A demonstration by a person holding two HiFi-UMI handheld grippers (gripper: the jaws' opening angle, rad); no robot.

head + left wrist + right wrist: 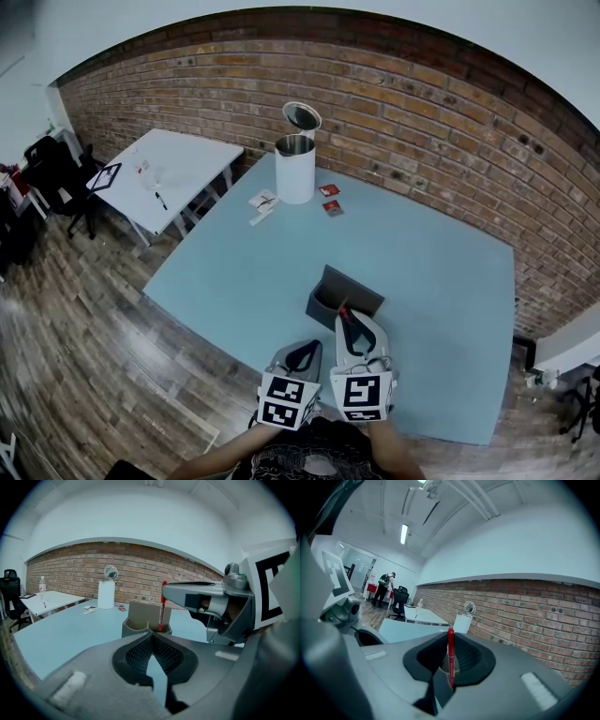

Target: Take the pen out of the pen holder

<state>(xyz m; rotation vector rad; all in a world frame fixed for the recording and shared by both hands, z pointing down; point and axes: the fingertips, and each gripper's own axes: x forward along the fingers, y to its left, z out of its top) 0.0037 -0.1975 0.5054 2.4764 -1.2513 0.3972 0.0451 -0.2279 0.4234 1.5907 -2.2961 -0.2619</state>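
Observation:
A dark grey pen holder [343,293] stands on the light blue table [244,272], near its front edge. My right gripper [345,317] reaches over the holder from the near side and is shut on a red pen [450,656]. The pen stands upright between the jaws. In the left gripper view the red pen [162,604] hangs from the right gripper [165,590], its lower end at the rim of the pen holder [140,619]. My left gripper [307,348] sits just left of the right one, short of the holder, its jaws shut [153,634] on nothing.
A white cylinder bin [295,169] with a raised round lid stands at the table's far side, with red cards [330,199] and white slips [263,201] beside it. A brick wall runs behind. A white side table [169,173] and a black chair [56,173] stand at the left.

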